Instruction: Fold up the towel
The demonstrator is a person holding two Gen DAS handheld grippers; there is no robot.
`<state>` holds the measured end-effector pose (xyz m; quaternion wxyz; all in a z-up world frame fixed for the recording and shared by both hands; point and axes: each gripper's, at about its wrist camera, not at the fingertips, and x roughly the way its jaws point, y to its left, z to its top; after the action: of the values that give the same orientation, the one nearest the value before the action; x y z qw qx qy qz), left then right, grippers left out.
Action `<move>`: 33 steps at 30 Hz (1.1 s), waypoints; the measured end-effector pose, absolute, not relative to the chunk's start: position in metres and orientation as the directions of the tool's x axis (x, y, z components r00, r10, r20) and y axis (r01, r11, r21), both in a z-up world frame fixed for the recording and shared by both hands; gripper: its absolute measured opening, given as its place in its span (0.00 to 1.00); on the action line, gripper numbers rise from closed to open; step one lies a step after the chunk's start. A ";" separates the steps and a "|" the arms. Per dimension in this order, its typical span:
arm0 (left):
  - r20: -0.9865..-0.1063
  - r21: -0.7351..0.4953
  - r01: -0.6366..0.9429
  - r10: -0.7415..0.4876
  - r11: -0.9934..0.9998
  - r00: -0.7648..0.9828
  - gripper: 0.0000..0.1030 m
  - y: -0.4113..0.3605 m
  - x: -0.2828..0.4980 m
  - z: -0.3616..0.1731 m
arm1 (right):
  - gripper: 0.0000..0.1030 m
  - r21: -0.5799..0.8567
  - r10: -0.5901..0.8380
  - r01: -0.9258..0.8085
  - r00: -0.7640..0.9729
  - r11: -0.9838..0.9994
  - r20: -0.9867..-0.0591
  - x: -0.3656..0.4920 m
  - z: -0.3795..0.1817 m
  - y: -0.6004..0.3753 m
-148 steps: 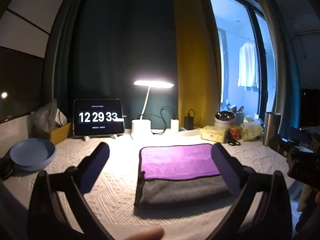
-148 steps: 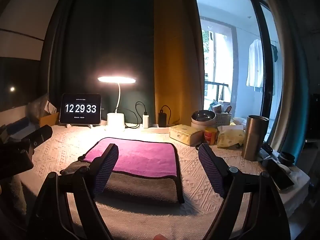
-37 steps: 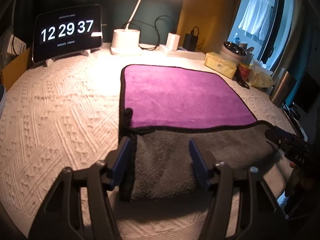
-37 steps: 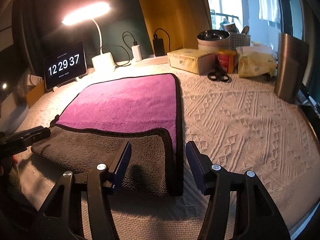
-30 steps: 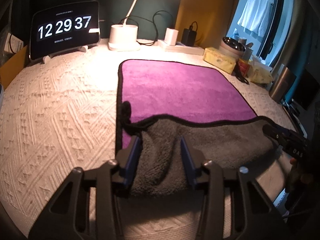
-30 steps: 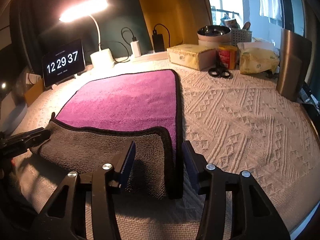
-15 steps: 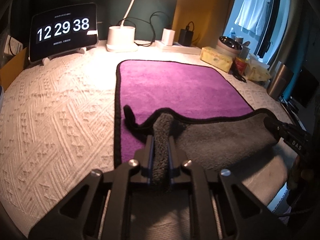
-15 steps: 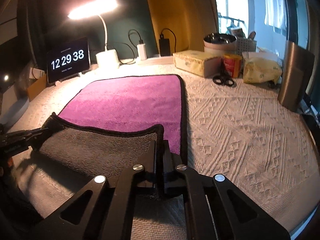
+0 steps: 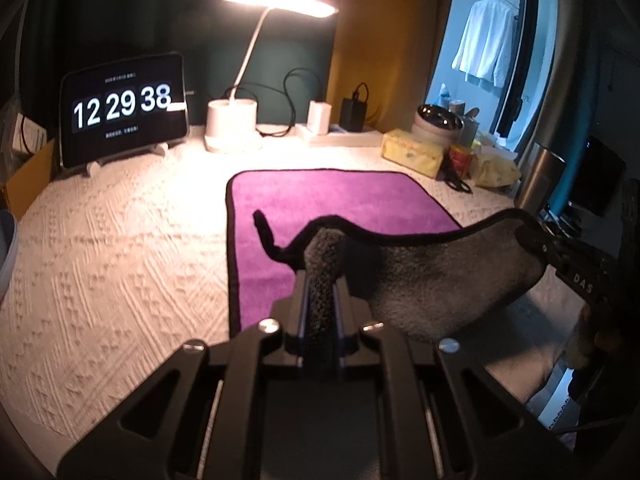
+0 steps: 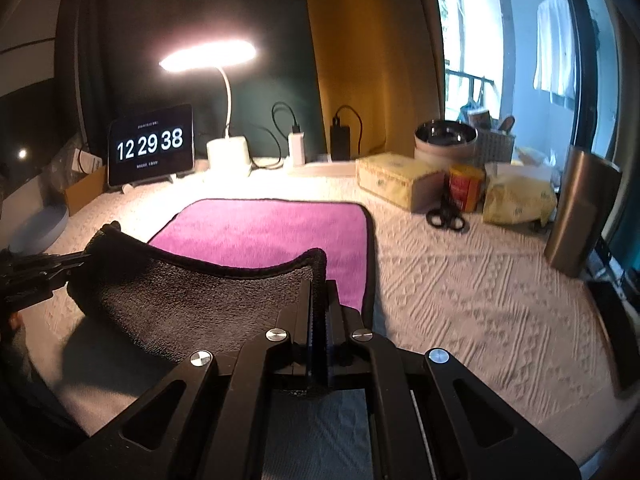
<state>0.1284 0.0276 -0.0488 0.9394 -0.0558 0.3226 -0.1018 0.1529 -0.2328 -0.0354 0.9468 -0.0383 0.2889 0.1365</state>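
Half a second ago the near edge of the towel was only just pinched and sitting low; now that edge is hanging clear of the surface, with the grey underside bowing between the two grips and the black piping curving across the purple face. Both cameras are sitting higher than they were, and the clock is reading 12 29 38, as it was.

The left hand-held gripper is clamping a bunched grey fold at the towel's near left corner, fingers pressed tight on the fabric. The right hand-held gripper is clenching the near right corner, its fingers closed flat on the hem. Each one is showing at the far end of the lifted edge in the other's view.

The far part of the towel is lying flat, purple side up, on the textured white surface. Bare cloth is stretching wide to the towel's left, up to the clock and the lamp base. Beyond the far hem a strip of surface is lying free before the chargers and cables. To the right, scissors, a yellow box and a steel tumbler are standing apart from the towel's right hem.
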 end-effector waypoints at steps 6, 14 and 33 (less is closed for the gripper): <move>-0.564 -0.125 0.156 -0.199 0.980 0.802 0.10 0.028 0.134 -0.037 | 0.05 -0.015 0.239 -0.286 0.828 0.958 -0.507 0.165 -0.019 -0.231; -0.524 -0.069 0.159 -0.172 0.985 0.834 0.10 0.028 0.153 -0.025 | 0.05 -0.044 0.245 -0.296 0.857 0.954 -0.454 0.185 -0.002 -0.224; -0.474 0.032 0.136 -0.104 0.990 0.874 0.10 0.025 0.229 -0.011 | 0.05 -0.100 0.216 -0.279 0.888 0.955 -0.407 0.261 0.010 -0.219</move>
<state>0.2287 0.0247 -0.0112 0.9675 0.0323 0.2431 -0.0621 0.2606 -0.2187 0.0102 0.9683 -0.0781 0.1997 0.1279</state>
